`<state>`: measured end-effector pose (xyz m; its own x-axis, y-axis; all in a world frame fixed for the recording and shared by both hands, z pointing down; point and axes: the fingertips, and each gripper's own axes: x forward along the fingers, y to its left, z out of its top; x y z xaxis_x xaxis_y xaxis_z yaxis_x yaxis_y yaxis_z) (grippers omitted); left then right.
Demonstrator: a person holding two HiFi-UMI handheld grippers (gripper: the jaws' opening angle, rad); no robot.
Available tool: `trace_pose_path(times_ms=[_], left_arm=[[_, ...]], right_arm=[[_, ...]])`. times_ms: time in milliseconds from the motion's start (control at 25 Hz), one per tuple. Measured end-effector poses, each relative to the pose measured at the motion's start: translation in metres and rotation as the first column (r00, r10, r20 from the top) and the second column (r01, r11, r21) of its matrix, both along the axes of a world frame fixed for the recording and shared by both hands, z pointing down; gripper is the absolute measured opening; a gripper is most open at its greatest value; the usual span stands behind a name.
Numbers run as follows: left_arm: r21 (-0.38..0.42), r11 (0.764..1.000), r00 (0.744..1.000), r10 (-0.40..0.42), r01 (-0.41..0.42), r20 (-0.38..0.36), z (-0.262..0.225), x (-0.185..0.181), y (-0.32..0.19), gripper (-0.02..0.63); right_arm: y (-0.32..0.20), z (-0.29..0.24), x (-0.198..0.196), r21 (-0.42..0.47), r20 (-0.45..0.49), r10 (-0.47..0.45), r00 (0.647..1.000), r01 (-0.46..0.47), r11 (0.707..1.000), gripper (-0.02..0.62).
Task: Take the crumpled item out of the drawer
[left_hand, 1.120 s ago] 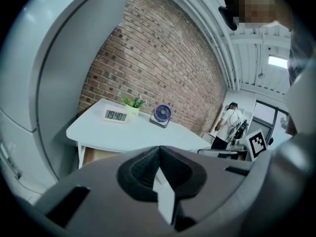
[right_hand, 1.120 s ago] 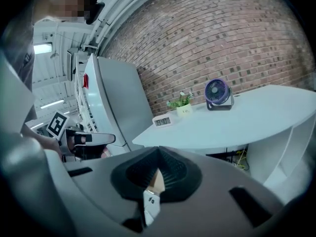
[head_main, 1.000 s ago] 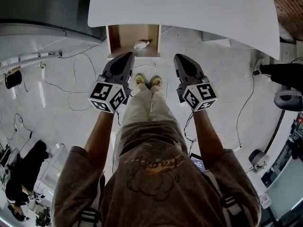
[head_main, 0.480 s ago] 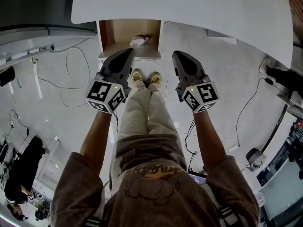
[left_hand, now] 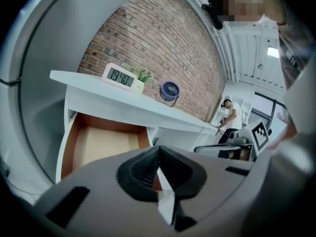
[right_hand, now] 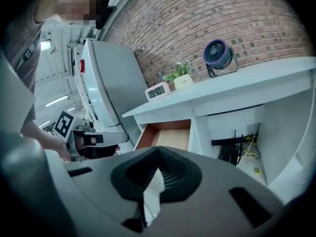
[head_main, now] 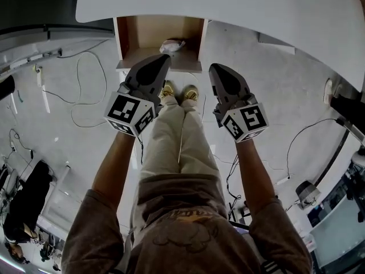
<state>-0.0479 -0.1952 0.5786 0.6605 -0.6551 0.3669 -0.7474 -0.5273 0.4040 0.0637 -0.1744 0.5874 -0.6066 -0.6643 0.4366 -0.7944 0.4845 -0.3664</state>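
Standing before a white desk (head_main: 239, 10), a person is seen from above with a gripper carried in each hand. The left gripper (head_main: 162, 59) and the right gripper (head_main: 216, 68) are held side by side, pointed toward an open drawer (head_main: 122, 39) under the desk's left end. Each claw is pressed together, with nothing pinched between its jaws. The crumpled item (head_main: 171, 44), small and pale, is seen lying on the wooden bottom of the drawer, toward its right side, untouched by either gripper. A digital clock (left_hand: 119, 76), a small potted plant (left_hand: 143, 76) and a desk fan (left_hand: 169, 91) are lined up on the desktop against a brick wall (left_hand: 163, 38).
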Motion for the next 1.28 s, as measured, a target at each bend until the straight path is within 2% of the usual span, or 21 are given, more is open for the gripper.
trace_pose_path(times_ms=[200, 280, 560, 680, 760, 920, 1120, 1280], left_arm=[[-0.010, 1.000, 1.000, -0.003, 0.003, 0.007, 0.010, -0.004, 0.005, 0.017], [-0.016, 1.000, 1.000, 0.005, -0.005, 0.008, 0.013, -0.004, 0.008, 0.077], [-0.042, 0.998, 0.999, 0.045, -0.045, 0.014, 0.018, -0.004, 0.010, 0.224], [-0.037, 0.996, 0.997, 0.080, -0.080, 0.018, 0.018, -0.001, 0.009, 0.347], [-0.029, 0.994, 0.993, 0.108, -0.107, 0.040, 0.018, 0.001, 0.008, 0.373], [-0.037, 0.988, 0.984, 0.154, -0.151, 0.091, 0.023, 0.003, -0.001, 0.382], [-0.072, 0.967, 0.945, 0.255, -0.246, 0.203, 0.047, 0.009, -0.010, 0.391], [-0.100, 0.932, 0.886, 0.363, -0.349, 0.287, 0.070, 0.016, -0.016, 0.400]], right_arm=[[0.005, 0.009, 0.000, -0.009, -0.002, 0.005, 1.000, -0.005, 1.000, -0.005], [0.008, 0.013, 0.000, -0.012, -0.005, 0.005, 1.000, -0.006, 1.000, -0.005], [0.010, 0.014, -0.003, -0.017, 0.001, 0.018, 1.000, -0.018, 1.000, -0.005], [0.010, 0.015, -0.003, -0.017, 0.003, 0.017, 1.000, -0.017, 1.000, -0.005], [0.010, 0.015, -0.002, -0.019, 0.004, 0.016, 1.000, -0.016, 1.000, -0.005], [0.006, 0.016, -0.001, -0.025, 0.009, 0.019, 1.000, -0.019, 1.000, -0.005], [0.004, 0.017, 0.005, -0.031, 0.016, 0.034, 0.999, -0.034, 0.999, -0.003], [0.003, 0.019, 0.005, -0.033, 0.020, 0.044, 0.999, -0.043, 0.999, -0.005]])
